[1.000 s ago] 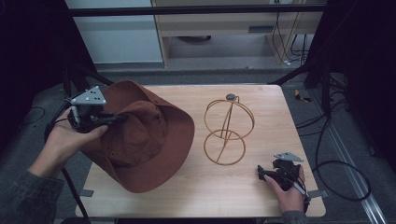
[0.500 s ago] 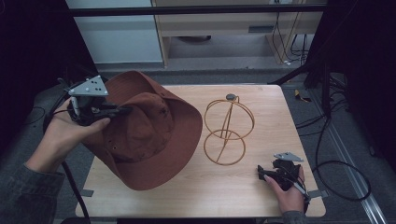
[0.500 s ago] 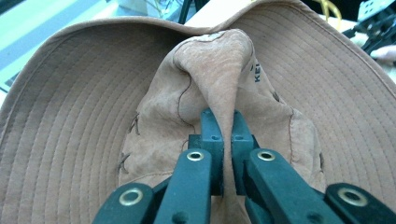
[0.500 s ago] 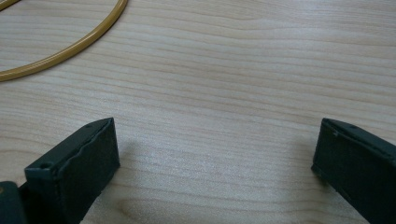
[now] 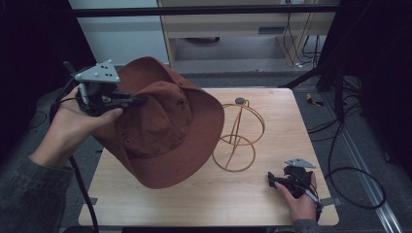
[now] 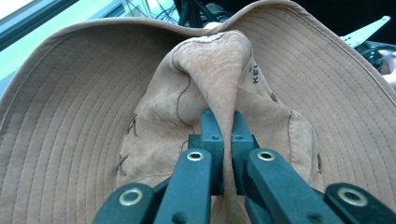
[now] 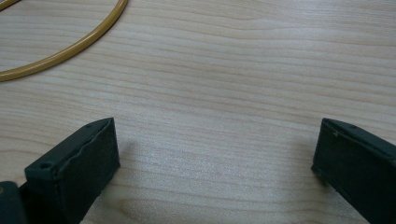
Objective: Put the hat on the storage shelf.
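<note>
— Hat point(image 5: 165, 131): brown, wide-brimmed, stitched in rings; held tilted above the table's left half, a fold of crown pinched.
— Stand point(image 5: 239, 138): gold wire, round base ring, upright on the table, just right of the hat's brim.

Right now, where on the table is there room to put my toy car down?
Bare wood lies along the near edge between the brown hat and the right claw, and at the far right corner beyond the wire stand. The left side is crowded: the hat hangs over it.
</note>
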Action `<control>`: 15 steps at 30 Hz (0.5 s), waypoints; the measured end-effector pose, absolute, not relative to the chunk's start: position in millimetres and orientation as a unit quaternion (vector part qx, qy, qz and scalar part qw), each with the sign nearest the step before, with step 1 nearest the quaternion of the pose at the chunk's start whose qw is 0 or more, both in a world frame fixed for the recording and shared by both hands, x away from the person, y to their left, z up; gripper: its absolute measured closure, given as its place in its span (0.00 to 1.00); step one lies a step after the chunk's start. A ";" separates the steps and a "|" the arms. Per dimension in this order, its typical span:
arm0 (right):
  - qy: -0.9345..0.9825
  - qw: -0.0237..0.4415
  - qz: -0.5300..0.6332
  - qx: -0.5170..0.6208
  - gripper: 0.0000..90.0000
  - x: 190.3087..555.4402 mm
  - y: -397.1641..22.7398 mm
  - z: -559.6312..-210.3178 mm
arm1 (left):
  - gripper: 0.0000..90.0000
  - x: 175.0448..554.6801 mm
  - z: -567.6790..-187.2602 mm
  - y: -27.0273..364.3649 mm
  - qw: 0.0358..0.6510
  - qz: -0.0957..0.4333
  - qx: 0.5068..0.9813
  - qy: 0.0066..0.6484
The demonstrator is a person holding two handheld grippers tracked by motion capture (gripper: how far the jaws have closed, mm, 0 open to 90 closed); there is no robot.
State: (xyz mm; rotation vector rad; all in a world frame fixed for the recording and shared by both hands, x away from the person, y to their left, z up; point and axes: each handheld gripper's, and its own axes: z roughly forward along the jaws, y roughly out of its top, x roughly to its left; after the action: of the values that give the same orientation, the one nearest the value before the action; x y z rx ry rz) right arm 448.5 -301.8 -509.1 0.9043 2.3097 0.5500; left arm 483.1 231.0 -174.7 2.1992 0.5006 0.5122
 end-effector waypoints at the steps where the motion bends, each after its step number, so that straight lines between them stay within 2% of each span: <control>1: 0.868 0.296 0.207 0.340 0.01 448.5 -301.7 -509.1 | 0.99 484.2 -171.9 226.1 0.400 0.202 0.873 0.194; 15: 0.868 0.296 0.208 0.339 0.01 449.3 -302.2 -509.1 | 0.98 482.2 -155.3 181.5 0.397 0.208 0.880 0.156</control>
State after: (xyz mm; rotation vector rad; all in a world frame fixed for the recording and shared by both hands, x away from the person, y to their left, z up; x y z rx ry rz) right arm 449.3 -302.2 -509.1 0.9021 2.3092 0.5520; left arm 482.2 181.5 -155.3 2.2303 0.3948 0.5264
